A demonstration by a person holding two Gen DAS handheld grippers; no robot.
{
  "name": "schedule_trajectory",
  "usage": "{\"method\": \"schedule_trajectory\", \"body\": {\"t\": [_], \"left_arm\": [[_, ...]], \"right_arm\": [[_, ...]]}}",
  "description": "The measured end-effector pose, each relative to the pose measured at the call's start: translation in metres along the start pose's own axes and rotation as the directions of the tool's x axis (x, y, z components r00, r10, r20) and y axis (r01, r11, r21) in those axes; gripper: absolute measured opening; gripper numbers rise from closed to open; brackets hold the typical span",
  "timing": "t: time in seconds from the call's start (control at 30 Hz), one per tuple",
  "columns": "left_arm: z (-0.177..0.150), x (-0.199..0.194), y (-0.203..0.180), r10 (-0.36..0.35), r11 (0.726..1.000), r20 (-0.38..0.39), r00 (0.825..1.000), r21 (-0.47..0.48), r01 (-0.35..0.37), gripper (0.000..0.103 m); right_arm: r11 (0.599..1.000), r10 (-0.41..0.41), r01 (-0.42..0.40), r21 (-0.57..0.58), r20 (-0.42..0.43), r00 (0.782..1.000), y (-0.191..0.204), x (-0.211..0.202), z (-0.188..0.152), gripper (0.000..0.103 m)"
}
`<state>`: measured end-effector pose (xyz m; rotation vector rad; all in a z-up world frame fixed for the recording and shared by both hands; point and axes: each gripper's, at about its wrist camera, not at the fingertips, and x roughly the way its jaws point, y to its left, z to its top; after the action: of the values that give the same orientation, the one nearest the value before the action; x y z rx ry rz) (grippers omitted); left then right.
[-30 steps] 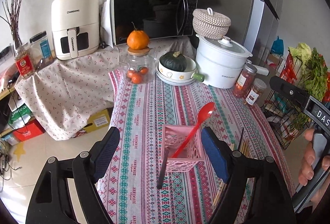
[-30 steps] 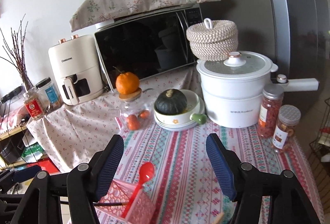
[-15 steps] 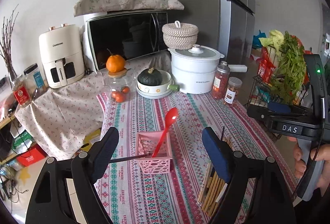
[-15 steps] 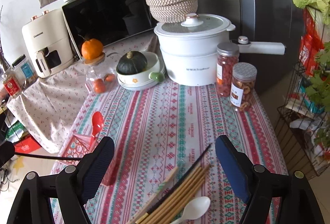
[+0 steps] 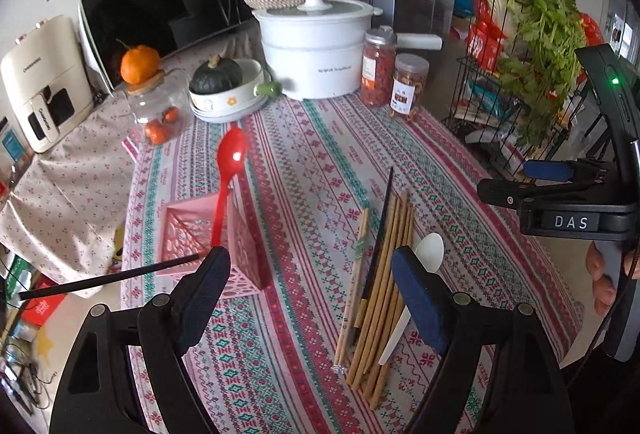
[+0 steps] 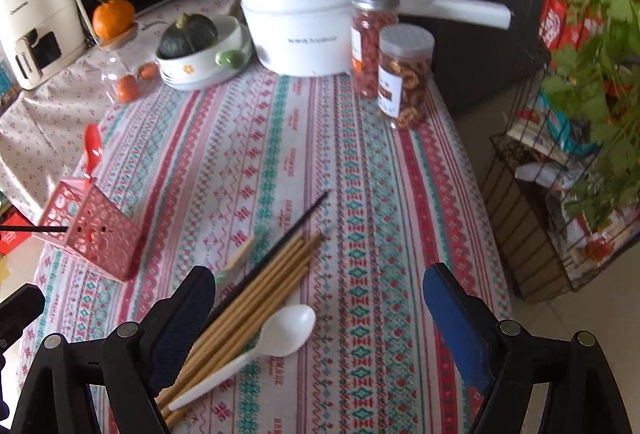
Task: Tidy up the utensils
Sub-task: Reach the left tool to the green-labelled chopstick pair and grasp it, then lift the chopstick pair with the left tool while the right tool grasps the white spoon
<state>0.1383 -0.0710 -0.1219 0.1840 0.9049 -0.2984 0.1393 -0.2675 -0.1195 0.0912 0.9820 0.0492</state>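
Both grippers hang above the striped tablecloth point(image 6: 360, 162) with fingers spread wide and nothing between them: the left gripper point(image 5: 310, 298) sits over the gap between holder and loose utensils, the right gripper point(image 6: 320, 326) over the near end of the pile.

Furthest left, a pink utensil holder point(image 5: 244, 254) stands near the table's left edge. A red spoon point(image 5: 228, 174) leans upright in it, bowl up, and a single black chopstick point(image 5: 108, 276) pokes out sideways past the left edge of the table.

Toward the middle, a bundle of wooden chopsticks point(image 6: 256, 294) lies flat on the cloth with one more black chopstick point(image 6: 288, 234) along its left side. A white plastic spoon point(image 6: 276, 334) lies just beside the bundle on the right, touching or nearly so.

Behind these, at the far edge, from left: a glass jar of tomatoes point(image 5: 160, 114) topped by an orange point(image 5: 139, 64), a bowl holding a dark green squash point(image 5: 216, 76), a white lidded pot point(image 5: 316, 46), and two food jars point(image 6: 388, 62). At the right, off the table, stands a wire rack of greens point(image 5: 532, 74).
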Motion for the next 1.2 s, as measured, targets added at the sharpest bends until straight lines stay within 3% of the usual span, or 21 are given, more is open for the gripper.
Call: {"method": "schedule_trajectory", "body": {"t": [0.13,0.4,0.5,0.77,0.87,1.0,1.2], "left_arm": [[0.005,0.040,-0.009,-0.038,0.999,-0.105,0.994,-0.018,0.036,0.076],[0.021,0.130,-0.030,-0.108,0.994,-0.255,0.961,-0.050,0.098,0.026],[0.023,0.156,-0.032,-0.129,0.991,-0.293,0.947,-0.079,0.110,0.021],[0.026,0.187,-0.038,-0.097,0.995,-0.339,0.936,-0.059,0.081,0.020],[0.026,0.187,-0.038,-0.071,0.997,-0.322,0.944,-0.033,0.064,0.011],[0.023,0.174,-0.032,-0.076,0.997,-0.288,0.955,-0.034,0.069,0.011],[0.021,0.122,-0.023,-0.099,0.995,-0.198,0.975,-0.016,0.098,0.010]], "right_arm": [[0.998,-0.033,0.038,0.043,-0.102,0.994,-0.017,0.022,-0.005,0.089],[0.998,-0.031,0.040,0.053,-0.171,0.985,-0.026,0.039,-0.006,0.089],[0.998,-0.017,0.027,0.056,-0.183,0.983,-0.026,0.041,-0.007,0.088],[0.997,0.010,0.006,0.078,-0.208,0.978,-0.031,0.047,-0.006,0.088],[0.996,0.026,-0.004,0.094,-0.227,0.973,-0.031,0.053,-0.007,0.088],[0.994,0.060,-0.032,0.109,-0.265,0.962,-0.028,0.065,-0.010,0.088],[0.989,0.116,-0.076,0.130,-0.338,0.934,-0.020,0.090,-0.021,0.088]]}}
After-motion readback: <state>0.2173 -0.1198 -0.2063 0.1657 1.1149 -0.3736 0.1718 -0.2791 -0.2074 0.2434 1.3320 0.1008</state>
